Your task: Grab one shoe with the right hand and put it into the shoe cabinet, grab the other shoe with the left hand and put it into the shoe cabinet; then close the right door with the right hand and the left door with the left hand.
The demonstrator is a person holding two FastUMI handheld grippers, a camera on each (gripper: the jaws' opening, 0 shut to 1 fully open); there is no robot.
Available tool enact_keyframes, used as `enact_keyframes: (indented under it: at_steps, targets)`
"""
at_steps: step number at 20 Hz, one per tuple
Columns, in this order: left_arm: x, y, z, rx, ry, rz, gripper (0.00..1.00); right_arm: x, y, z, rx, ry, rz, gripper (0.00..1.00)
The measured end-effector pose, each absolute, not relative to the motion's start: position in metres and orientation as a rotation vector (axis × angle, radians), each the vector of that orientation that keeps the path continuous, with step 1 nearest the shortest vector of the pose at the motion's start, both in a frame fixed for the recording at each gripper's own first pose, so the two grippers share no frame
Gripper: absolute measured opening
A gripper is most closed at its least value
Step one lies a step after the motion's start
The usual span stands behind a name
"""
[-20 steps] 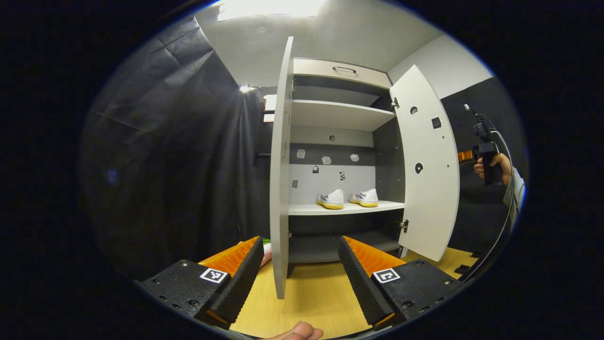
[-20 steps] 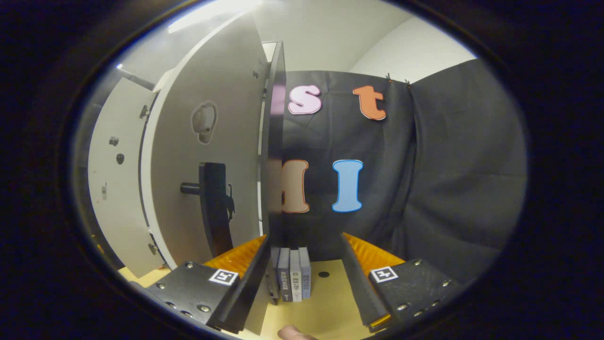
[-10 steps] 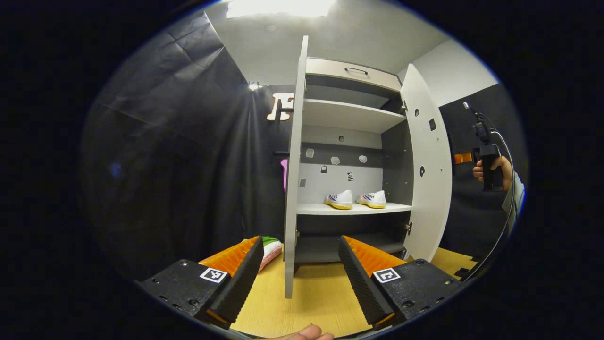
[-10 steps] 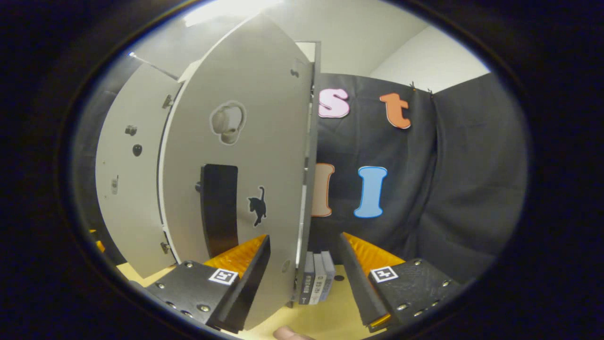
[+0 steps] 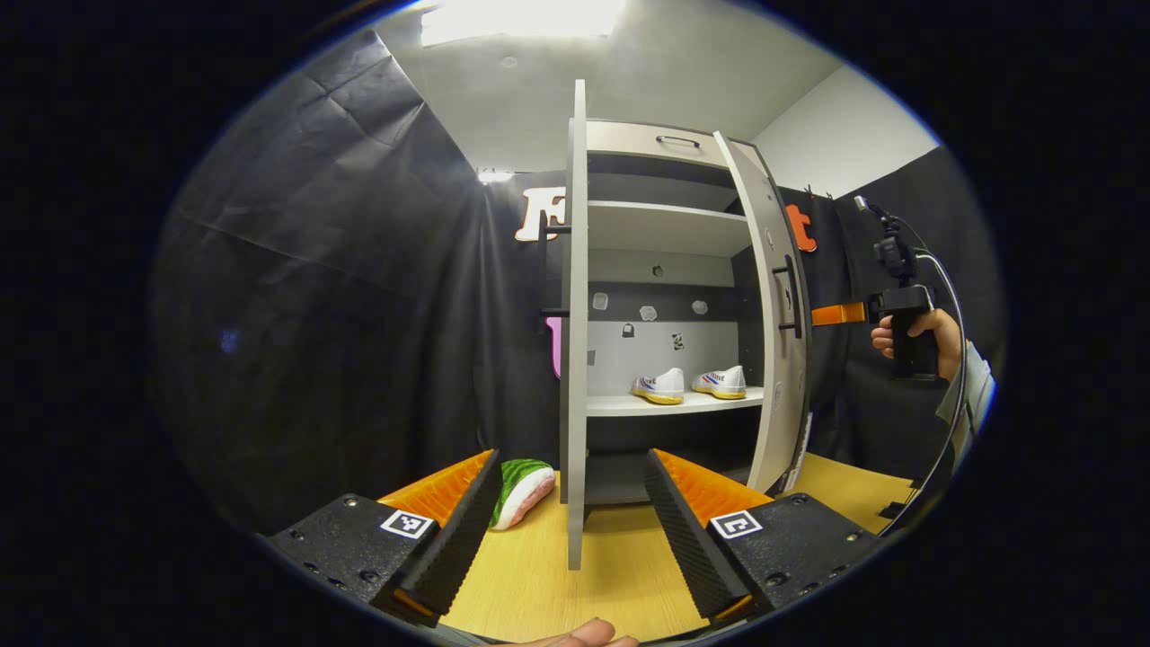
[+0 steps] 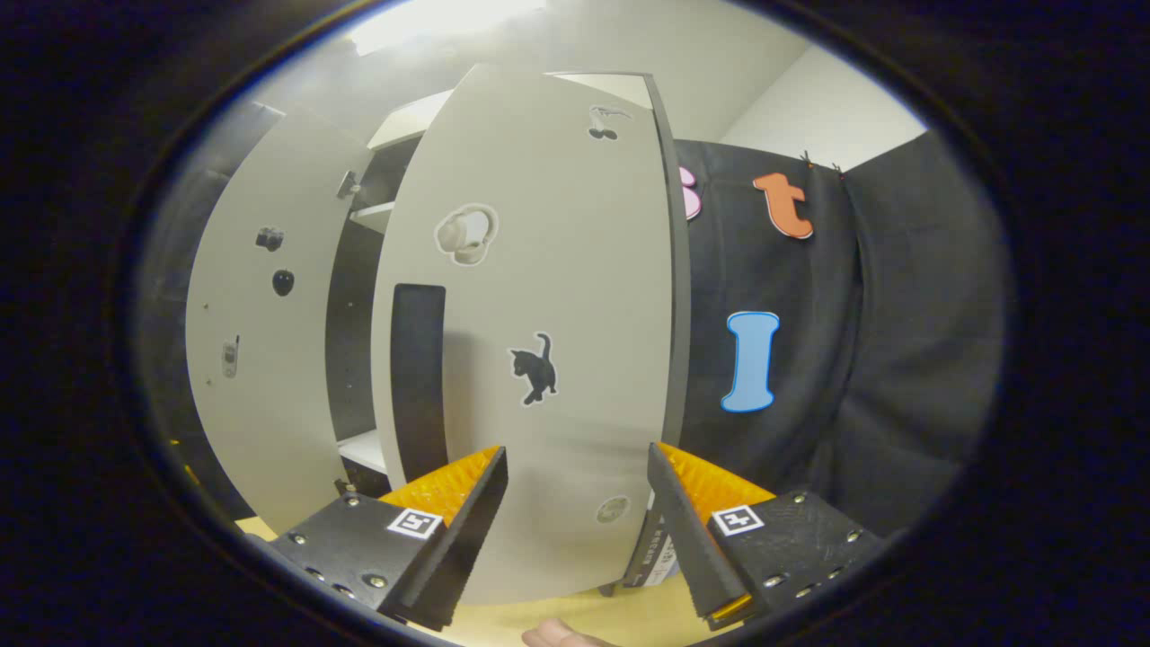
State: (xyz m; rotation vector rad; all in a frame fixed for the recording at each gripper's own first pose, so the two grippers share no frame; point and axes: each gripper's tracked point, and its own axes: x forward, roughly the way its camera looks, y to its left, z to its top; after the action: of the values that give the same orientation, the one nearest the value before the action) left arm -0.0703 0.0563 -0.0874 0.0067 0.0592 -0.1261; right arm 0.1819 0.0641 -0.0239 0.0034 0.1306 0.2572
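Two white sneakers with yellow soles (image 5: 687,385), side by side on the middle shelf of the pale grey shoe cabinet (image 5: 660,225), centre of the left gripper view; side lettering too small to read. Right door (image 6: 539,359) half swung in, black bar handle (image 6: 419,377) and cat sticker (image 6: 534,368) facing the right gripper (image 6: 577,517), jaws wide apart, holding nothing. Left door (image 5: 575,323) edge-on before the left gripper (image 5: 571,517), jaws likewise agape and empty above the yellow wooden bench (image 5: 539,584).

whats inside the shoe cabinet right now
Two white shoes sit side by side on the middle shelf of the shoe cabinet. The upper shelf looks bare. The half-closed right door hides the cabinet's right side, and the bottom compartment is too dark to judge.
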Motion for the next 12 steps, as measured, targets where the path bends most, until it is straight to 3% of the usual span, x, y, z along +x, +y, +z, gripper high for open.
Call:
enact_keyframes:
  at_steps: [12]
  targets:
    - [-0.040, 0.115, -0.073, 0.023, 0.049, -0.041, 0.93, 0.138, 0.047, -0.040, 0.006, 0.133, 0.319, 0.93]
